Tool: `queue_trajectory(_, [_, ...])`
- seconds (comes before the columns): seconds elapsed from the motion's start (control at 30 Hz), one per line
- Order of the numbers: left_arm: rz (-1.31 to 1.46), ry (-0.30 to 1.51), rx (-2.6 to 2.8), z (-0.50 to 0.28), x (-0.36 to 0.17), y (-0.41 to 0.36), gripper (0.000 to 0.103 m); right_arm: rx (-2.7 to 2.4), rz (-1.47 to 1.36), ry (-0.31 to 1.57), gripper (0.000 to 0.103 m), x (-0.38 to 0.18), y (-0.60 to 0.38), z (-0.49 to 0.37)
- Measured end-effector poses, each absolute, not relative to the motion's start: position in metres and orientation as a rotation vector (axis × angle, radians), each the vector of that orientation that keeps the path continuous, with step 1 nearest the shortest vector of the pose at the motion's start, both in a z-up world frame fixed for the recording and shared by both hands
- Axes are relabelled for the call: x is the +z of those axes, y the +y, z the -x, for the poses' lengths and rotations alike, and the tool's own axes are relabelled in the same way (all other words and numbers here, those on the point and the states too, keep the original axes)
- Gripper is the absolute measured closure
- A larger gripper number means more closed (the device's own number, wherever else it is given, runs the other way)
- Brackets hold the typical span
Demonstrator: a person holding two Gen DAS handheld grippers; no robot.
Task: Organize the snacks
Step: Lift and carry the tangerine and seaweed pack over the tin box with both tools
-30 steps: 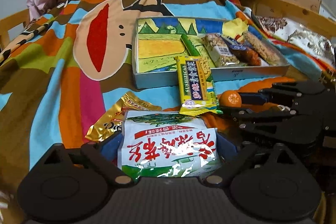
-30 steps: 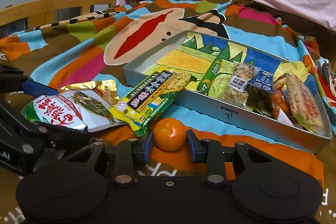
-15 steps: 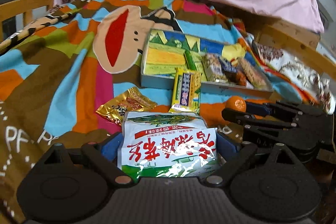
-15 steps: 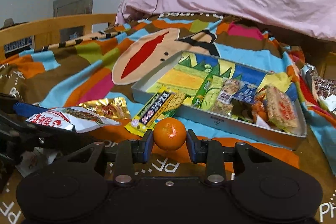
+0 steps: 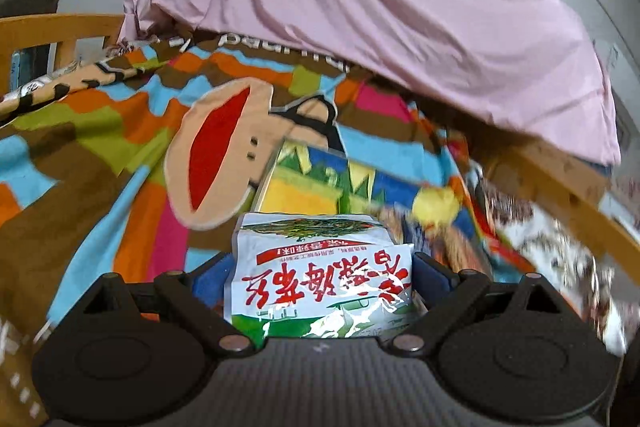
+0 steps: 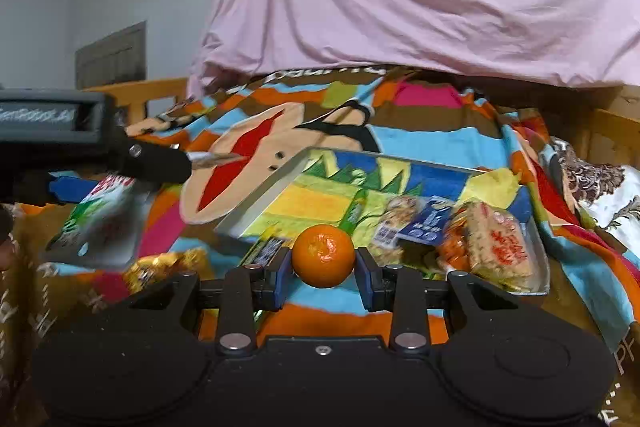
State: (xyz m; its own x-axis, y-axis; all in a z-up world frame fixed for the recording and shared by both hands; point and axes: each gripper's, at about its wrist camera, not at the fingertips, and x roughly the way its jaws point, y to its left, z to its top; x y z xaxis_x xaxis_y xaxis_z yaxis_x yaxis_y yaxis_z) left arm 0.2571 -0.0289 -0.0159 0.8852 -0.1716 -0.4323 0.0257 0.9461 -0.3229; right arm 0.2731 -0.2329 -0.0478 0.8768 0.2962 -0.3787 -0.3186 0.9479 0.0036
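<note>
Two loads: left hand-held gripper (image 5: pixel 322 281) clamping pouch (image 5: pixel 320 279) | right hand-held gripper (image 6: pixel 323 263) pinching mandarin (image 6: pixel 323 255) | hanging short of tray (image 6: pixel 256 213) at 12 o'clock | risking round fruit rolling free, glossy pouch sliding out.

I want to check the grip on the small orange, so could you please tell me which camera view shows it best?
The right wrist view: the orange sits centred and sharp between the blue pads of the right tongs, which are shut on it. The left wrist view does not show it; the white snack packet fills its foreground.

Both grippers are matte black plastic with silver screws and blue-padded jaws.
</note>
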Motion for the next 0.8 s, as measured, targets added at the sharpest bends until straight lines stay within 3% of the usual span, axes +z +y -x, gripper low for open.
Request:
queue_trajectory(0.33, [0.285, 0.427, -0.091, -0.340, -0.010, -0.055, 0.007, 0.164, -0.072, 0.393, 0.067, -0.062, -0.269, -0.338])
queue_trajectory(0.8, [0.294, 0.546, 0.001, -0.431, -0.061, -0.092, 0.007, 0.147, -0.102, 0.478, 0.067, -0.095, -0.278, -0.374])
